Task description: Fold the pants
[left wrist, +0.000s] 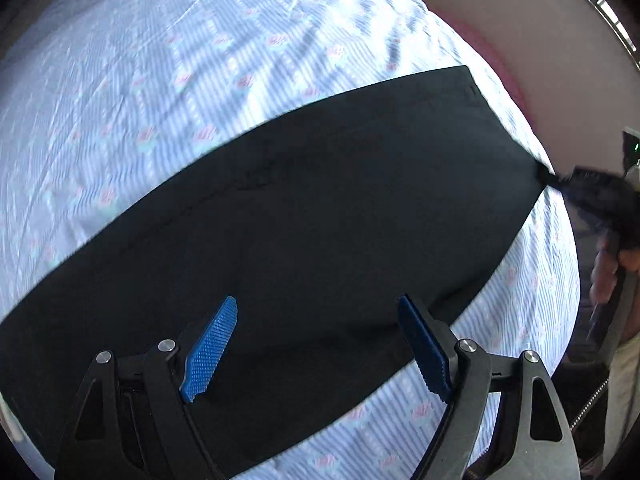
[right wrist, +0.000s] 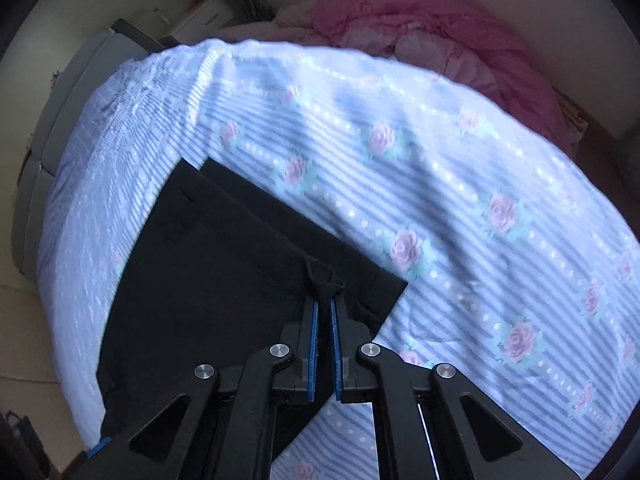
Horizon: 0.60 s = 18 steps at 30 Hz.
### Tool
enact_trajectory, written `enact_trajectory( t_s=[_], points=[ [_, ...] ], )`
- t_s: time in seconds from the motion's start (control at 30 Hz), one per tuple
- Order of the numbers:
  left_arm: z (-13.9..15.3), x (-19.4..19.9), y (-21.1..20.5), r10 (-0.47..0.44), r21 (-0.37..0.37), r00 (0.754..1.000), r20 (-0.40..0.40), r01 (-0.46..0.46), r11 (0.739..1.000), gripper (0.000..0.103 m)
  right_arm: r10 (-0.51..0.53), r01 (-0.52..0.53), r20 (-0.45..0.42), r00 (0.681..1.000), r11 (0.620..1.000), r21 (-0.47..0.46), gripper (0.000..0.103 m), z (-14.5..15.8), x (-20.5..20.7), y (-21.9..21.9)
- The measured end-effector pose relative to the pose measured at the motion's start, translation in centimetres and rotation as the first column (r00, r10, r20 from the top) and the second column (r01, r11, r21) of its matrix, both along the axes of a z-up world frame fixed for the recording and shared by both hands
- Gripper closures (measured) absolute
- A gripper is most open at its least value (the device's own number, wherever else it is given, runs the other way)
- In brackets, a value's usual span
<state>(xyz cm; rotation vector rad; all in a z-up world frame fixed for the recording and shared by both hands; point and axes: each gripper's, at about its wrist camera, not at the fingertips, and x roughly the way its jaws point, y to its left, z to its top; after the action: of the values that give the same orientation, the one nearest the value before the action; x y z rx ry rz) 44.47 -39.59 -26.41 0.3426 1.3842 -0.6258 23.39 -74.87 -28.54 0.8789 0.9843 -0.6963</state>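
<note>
Right wrist view: right tool (right wrist: 324,300) clamped on a pinched fold of black pants (right wrist: 224,264) lying flat on the striped rose-print bed sheet (right wrist: 460,200), left tool (left wrist: 320,344) spread wide above the pants' near edge, apparently not touching, pink blanket (right wrist: 420,28) heaped beyond.

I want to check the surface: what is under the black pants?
The black pants lie on a blue striped bedsheet with pink roses. The sheet directly beneath them is covered, so it cannot be seen.
</note>
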Motion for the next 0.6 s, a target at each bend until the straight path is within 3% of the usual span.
enact_trajectory(
  t_s=[0.13,0.27,0.3,0.33,0.37,0.4,0.5,0.6],
  points=[
    [0.6,-2.7,0.9,-0.002,0.002,1.0,-0.019,0.002,1.0,0.021,-0.023,0.019,-0.04,0.999,0.994,-0.104,0.099,3.4,0.3,-1.6],
    [1.3,-4.5,1.8,0.029,0.004,0.999,-0.019,-0.029,1.0,0.02,0.05,-0.103,-0.234,0.971,0.97,-0.218,0.095,2.5,2.3,-1.0],
    [1.6,-4.6,2.3,0.042,0.006,0.999,-0.012,-0.042,0.999,0.02,0.044,-0.122,-0.283,0.958,0.956,-0.265,0.092,2.9,2.4,-0.4],
    [1.9,-4.9,2.9,0.054,0.008,0.999,-0.005,-0.054,0.999,0.02,0.033,-0.134,-0.308,0.951,0.94,-0.314,0.073,3.6,2.3,0.3],
    [2.1,-5.2,3.7,0.067,0.011,0.998,0.002,-0.067,0.998,0.02,0.025,-0.139,-0.304,0.952,0.923,-0.36,0.052,4.7,1.8,1.1],
    [2.5,-5.6,4.8,0.086,0.015,0.996,0.011,-0.086,0.996,0.02,0.02,-0.137,-0.286,0.958,0.908,-0.396,0.048,6.0,1.3,2.0],
    [3.5,-6.2,8.8,0.158,0.038,0.987,0.039,-0.159,0.986,0.02,0.123,-0.219,-0.24,0.963,0.877,-0.428,0.048,10.2,0.3,5.8],
    [4.3,-7.4,13.9,0.235,0.065,0.97,0.063,-0.239,0.969,0.02,0.296,-0.358,-0.21,0.932,0.844,-0.4,0.048,12.6,-0.1,11.1]
  ],
)
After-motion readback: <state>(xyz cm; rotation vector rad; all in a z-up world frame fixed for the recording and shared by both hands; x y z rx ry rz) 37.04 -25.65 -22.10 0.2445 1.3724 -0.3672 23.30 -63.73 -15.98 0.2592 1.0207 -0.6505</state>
